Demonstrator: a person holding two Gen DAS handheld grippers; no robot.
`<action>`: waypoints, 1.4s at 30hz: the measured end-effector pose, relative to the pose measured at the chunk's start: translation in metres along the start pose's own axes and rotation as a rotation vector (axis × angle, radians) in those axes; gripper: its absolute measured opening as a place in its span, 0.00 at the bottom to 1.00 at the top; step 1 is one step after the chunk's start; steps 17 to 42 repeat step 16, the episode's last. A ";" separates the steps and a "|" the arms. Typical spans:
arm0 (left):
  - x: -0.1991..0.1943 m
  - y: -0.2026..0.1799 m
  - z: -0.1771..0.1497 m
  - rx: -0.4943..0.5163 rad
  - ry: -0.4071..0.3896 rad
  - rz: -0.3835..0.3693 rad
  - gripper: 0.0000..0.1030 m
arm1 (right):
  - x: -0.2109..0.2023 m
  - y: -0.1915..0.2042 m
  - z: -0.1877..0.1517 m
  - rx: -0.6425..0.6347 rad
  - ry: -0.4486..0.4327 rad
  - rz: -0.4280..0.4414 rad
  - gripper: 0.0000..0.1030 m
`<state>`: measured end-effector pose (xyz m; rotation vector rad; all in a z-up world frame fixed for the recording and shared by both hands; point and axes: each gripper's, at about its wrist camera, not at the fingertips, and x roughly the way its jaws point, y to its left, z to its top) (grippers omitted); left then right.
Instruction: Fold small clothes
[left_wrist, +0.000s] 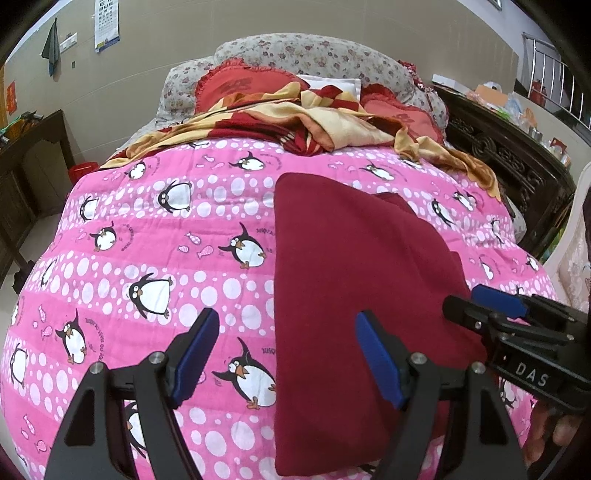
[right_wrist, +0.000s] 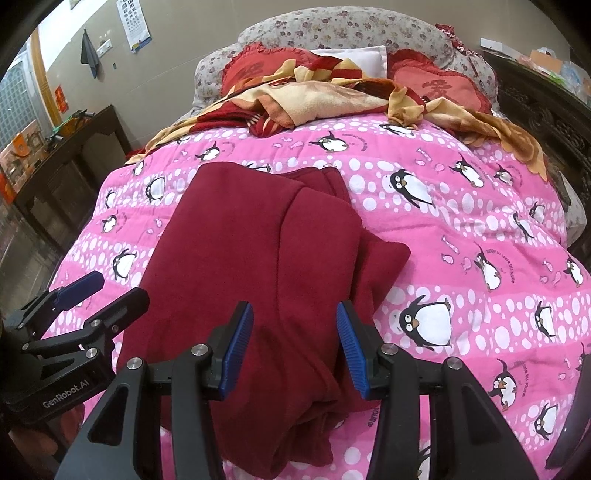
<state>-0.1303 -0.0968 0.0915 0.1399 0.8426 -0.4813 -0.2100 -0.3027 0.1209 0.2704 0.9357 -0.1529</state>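
A dark red fleece garment (left_wrist: 351, 277) (right_wrist: 258, 240) lies folded lengthwise on a pink penguin-print quilt (left_wrist: 147, 240) (right_wrist: 461, 240). In the left wrist view my left gripper (left_wrist: 288, 356) stands open over the garment's left edge, one pad above the quilt and one above the cloth, with nothing gripped. My right gripper (right_wrist: 295, 347) is open too, hovering above the near end of the garment, its blue pads apart and not pressing the cloth. Each gripper shows in the other's view: the right gripper (left_wrist: 480, 306) at the garment's right edge, the left gripper (right_wrist: 99, 295) at its left edge.
A crumpled yellow-and-red blanket (left_wrist: 295, 118) and red heart pillows (right_wrist: 436, 85) lie at the head of the bed. Dark wooden furniture (left_wrist: 517, 158) flanks the right side, and a dark cabinet (right_wrist: 74, 166) the left. A hand (left_wrist: 554, 432) holds the right gripper.
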 end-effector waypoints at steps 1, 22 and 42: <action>0.000 0.000 0.000 0.000 0.000 0.001 0.77 | 0.001 0.000 0.000 0.001 0.002 0.000 0.48; -0.002 0.005 0.000 -0.006 -0.030 -0.013 0.78 | 0.003 -0.001 -0.001 0.000 0.008 0.001 0.48; -0.002 0.005 0.000 -0.006 -0.030 -0.013 0.78 | 0.003 -0.001 -0.001 0.000 0.008 0.001 0.48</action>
